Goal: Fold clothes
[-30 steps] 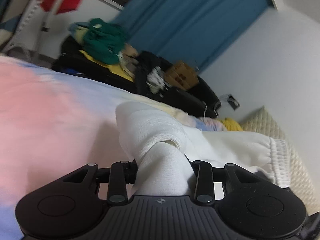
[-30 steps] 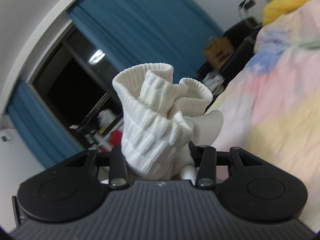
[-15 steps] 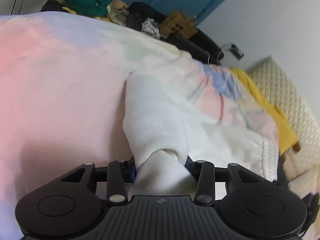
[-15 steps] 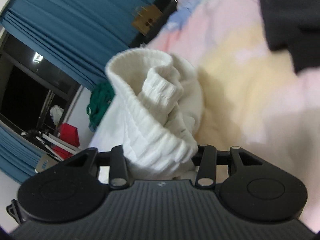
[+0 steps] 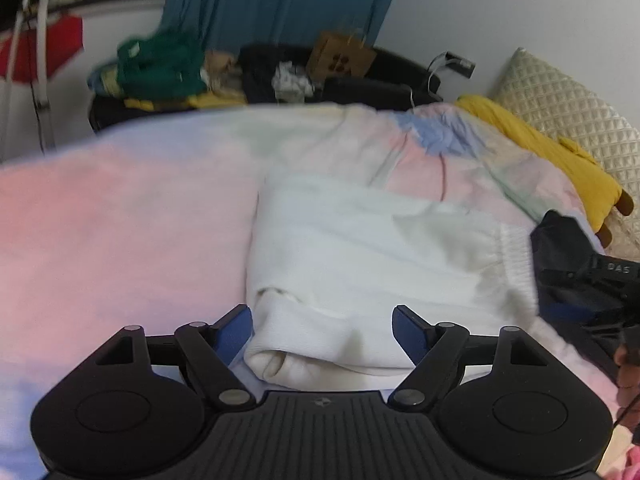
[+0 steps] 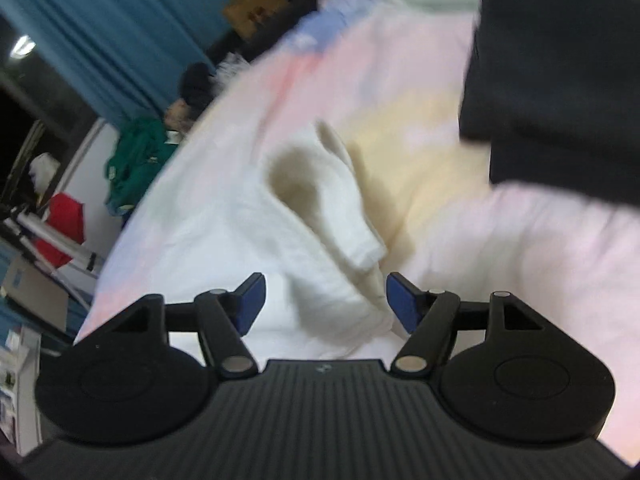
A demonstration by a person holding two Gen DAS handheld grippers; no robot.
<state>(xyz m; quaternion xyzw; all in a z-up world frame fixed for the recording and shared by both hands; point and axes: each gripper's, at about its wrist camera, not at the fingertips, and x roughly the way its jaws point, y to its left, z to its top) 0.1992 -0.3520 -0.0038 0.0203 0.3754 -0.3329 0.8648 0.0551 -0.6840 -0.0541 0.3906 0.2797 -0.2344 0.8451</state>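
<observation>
A white sweatshirt (image 5: 372, 256) lies folded on the pastel bedspread (image 5: 120, 232). My left gripper (image 5: 322, 330) is open, its blue pads on either side of the garment's near folded edge, holding nothing. In the right wrist view the same white sweatshirt (image 6: 288, 232) lies with its ribbed cuff (image 6: 344, 200) loose on the bed. My right gripper (image 6: 324, 302) is open just above that cuff end. The right gripper's black body (image 5: 584, 276) shows at the right edge of the left wrist view.
A folded black garment (image 6: 560, 92) lies on the bed to the right of the sweatshirt. A yellow cloth (image 5: 540, 148) and a quilted pillow (image 5: 568, 116) are at the bed's head. A pile of clothes (image 5: 160, 68) sits beyond the bed, before blue curtains (image 5: 280, 4).
Both grippers held white fabric shut a second ago; both have opened and let it go. The sweatshirt now lies flat on the bed, folded over.
</observation>
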